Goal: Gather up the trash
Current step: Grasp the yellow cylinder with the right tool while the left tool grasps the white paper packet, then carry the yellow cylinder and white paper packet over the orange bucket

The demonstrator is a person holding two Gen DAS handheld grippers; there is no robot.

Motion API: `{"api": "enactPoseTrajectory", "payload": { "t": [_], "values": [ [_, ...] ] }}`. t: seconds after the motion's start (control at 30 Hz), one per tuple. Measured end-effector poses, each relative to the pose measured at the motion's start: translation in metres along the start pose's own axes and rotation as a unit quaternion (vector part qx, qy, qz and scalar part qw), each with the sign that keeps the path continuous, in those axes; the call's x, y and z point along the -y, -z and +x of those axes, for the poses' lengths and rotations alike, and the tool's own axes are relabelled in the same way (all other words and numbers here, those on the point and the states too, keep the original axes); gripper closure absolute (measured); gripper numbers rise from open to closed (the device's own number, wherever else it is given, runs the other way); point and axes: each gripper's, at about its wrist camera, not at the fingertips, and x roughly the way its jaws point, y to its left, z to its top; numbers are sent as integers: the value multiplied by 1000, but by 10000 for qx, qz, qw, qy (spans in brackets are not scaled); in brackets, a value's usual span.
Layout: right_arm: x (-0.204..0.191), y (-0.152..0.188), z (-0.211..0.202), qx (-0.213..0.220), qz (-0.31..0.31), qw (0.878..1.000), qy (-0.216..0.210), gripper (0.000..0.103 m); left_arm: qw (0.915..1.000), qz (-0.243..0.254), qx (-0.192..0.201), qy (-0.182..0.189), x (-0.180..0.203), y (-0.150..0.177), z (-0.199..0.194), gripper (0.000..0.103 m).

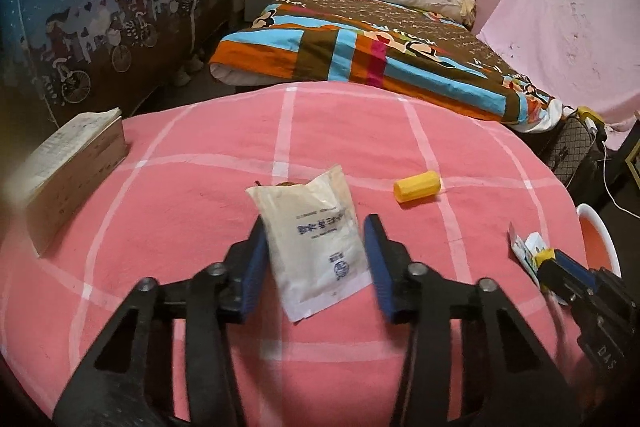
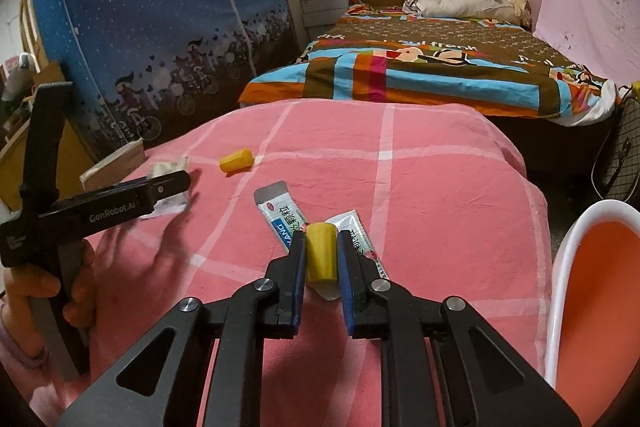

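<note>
**Two grippers, two pieces of litter, one bin waiting at the edge**

The right gripper (image 2: 322, 259) has its blue pads pressed onto a small yellow cylinder (image 2: 321, 257), pinching it by the sides with its length running along the fingers, just above two foil sachets (image 2: 280, 213) that lie crossed on the pink checked cloth (image 2: 440, 211). Holding it by the round flanks looks sensible: it would roll if nudged. The white bin with the orange inside (image 2: 592, 291) stands just off the table's right edge, close to that hand, so I'd guess the cylinder goes there next.

The left gripper (image 1: 316, 259) is spread wide, its pads on either side of a cream paper packet (image 1: 316, 243) that lies flat on the cloth; the left pad is at the packet's edge, the right one stands clear. The packet is flat and limp, so closing across its width may only buckle it.

A second yellow cylinder (image 1: 416, 189) lies on its side beyond the packet, untouched. A thick book (image 1: 68, 171) sits at the table's left edge, probably not trash.
</note>
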Motion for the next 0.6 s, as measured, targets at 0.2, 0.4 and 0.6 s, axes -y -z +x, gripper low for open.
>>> {"api": "enactPoseTrajectory", "payload": {
  "t": [0.2,0.4,0.6],
  "values": [
    [1,0,-2,59,1,10000,-50,90,9998,53,-32,167,-2,5,-6,103],
    [-2,0,-7,192,-66,9998,-40,90,9993,81,55,372,1,12,-15,103],
    [-2,1,-18,521,-58,9986,-92,90,9976,144,413,530,9,19,-35,103]
  ]
}}
